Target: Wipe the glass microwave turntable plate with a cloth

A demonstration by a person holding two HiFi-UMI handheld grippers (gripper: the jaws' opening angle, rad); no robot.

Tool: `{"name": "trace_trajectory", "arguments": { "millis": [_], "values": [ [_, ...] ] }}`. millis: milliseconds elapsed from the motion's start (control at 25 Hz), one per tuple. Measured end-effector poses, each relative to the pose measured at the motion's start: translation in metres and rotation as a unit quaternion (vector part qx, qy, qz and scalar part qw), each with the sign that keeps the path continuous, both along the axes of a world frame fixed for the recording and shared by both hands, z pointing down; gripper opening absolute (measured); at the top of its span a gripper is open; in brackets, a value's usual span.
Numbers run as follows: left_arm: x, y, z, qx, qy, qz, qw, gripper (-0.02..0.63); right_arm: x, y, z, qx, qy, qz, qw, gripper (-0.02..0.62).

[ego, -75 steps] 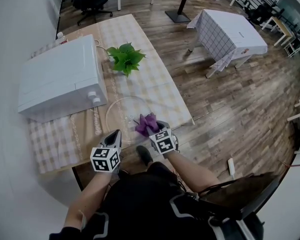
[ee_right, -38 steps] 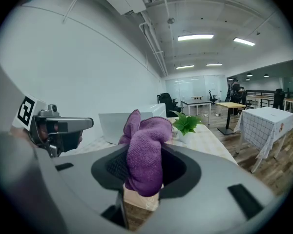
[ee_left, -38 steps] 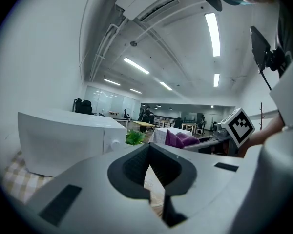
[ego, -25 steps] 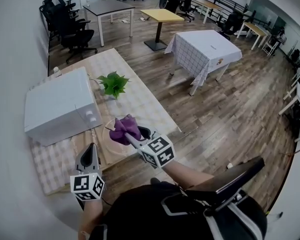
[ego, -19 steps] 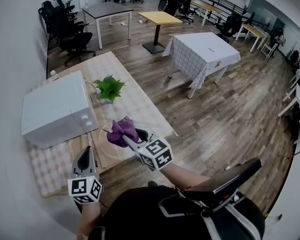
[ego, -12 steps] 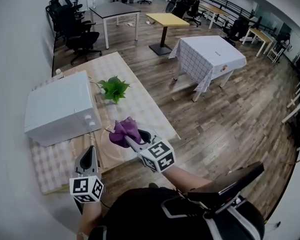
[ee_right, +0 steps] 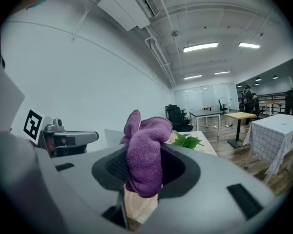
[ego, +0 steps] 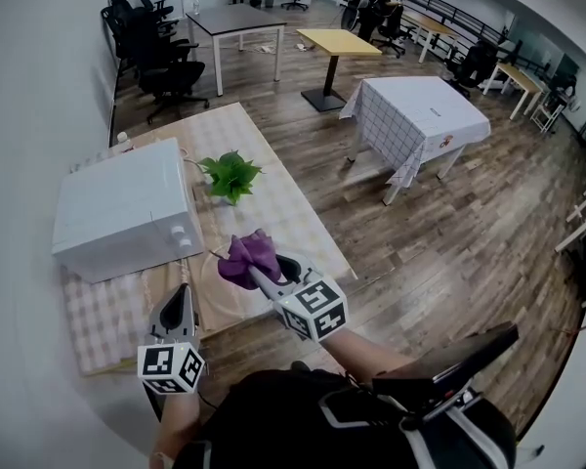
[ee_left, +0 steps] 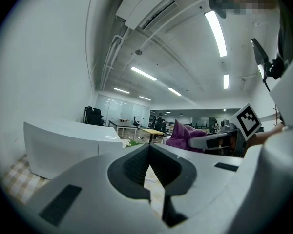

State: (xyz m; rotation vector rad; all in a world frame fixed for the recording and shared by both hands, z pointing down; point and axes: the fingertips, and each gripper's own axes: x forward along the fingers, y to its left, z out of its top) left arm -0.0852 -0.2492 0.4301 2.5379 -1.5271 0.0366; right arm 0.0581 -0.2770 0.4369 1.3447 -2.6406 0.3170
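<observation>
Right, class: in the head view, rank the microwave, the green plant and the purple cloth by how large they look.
1. Microwave, clearly largest.
2. Green plant and purple cloth look about equal. The cloth is held nearer the camera, so they stay unranked.

Floor: brown-grey wood planks throughout. Left wall: plain white. Near table carries a beige checked cloth; well apart to its right stands a smaller table under a white grid-pattern cloth. Beyond are a yellow-topped pedestal table, a dark grey desk and black office chairs by the wall. Ceiling white, with exposed ducts and strip lights lit. Glazed partition at the far end.
</observation>
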Motion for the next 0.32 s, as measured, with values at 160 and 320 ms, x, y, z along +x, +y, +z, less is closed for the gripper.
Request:
{"name": "trace_trajectory", "arguments": {
  "millis": [160, 320],
  "values": [
    [-0.0009, -0.0005, -0.0008, 0.002, -0.001, 0.003, 1.0, 0.005, -0.0013, 0.0005, -0.0011, 0.005, -0.002, -0.002, 1.0, 0.143],
    [-0.0038, -0.004, -0.0017, 0.002, 0.001, 0.001, 1.0, 0.005, -0.0017, -0.0005, -0.0024, 0.006, 0.0, -0.002, 1.0, 0.143]
  ]
}}
